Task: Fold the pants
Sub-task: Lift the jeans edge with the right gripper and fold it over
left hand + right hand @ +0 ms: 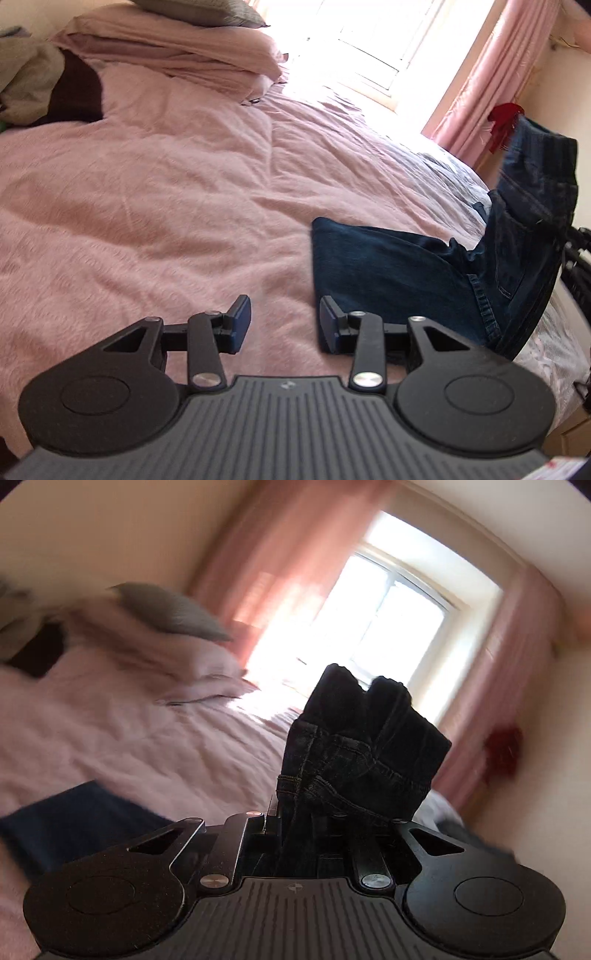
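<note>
right gripper (295, 812) is clamped on the bunched waistband of the pants (354, 753), lifted clear of the bed (122, 734); the legs (384, 273) lie flat on the cover. left gripper (284, 325) hangs part-open and empty just beside them, angled down. judged step: carrying the waist over the legs; next needs the waist laid down squarely on the hems

Dark blue denim is seen in the pants (388, 266). The bed (166, 184) is covered in plain pink, the curtain (480, 85) is pink, and one pillow (173, 613) is grey.
</note>
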A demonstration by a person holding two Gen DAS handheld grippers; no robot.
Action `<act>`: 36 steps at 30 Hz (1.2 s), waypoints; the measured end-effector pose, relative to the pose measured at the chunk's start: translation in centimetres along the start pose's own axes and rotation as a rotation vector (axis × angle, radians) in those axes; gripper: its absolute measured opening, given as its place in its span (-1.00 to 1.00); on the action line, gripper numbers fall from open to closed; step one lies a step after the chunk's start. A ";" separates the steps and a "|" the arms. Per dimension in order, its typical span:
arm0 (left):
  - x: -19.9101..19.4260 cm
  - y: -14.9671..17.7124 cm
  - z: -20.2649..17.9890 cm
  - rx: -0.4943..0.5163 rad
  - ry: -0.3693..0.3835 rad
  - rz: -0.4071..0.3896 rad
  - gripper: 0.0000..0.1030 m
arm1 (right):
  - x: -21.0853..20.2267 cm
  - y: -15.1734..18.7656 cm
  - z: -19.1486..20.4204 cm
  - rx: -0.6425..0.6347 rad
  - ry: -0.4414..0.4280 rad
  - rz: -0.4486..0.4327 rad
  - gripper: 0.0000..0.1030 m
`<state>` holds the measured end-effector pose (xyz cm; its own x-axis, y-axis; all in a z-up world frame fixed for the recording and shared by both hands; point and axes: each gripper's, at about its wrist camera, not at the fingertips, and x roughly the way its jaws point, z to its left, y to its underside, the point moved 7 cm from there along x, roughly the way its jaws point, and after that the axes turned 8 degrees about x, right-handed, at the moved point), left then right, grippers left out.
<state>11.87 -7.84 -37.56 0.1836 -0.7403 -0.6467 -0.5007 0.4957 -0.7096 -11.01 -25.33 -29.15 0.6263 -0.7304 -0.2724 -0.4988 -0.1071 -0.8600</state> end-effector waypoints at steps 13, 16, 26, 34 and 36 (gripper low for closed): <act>0.1 3.2 1.4 -0.064 0.049 0.056 -0.34 | 1.0 9.4 17.8 -0.431 -0.348 0.068 -0.76; -0.1 3.2 0.4 -0.060 0.080 0.051 -0.34 | 1.0 10.4 17.9 -0.434 -0.353 0.153 -0.18; -3.4 3.0 -3.0 0.015 0.156 -0.008 -0.34 | -3.4 11.4 7.6 0.386 -0.220 0.295 -0.28; -1.0 -1.1 -9.3 0.220 0.136 -0.089 -0.34 | -5.4 12.2 -2.1 0.817 -0.074 0.293 -0.48; 1.4 -0.6 -10.1 0.308 0.042 -0.047 -0.34 | -4.9 12.4 -2.9 0.819 -0.079 0.293 -0.48</act>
<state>3.89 -13.77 -35.20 0.1619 -0.7809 -0.6033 -0.2115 0.5697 -0.7941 -22.02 -25.04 -37.20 0.5952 -0.6004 -0.5341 -0.0775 0.6187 -0.7818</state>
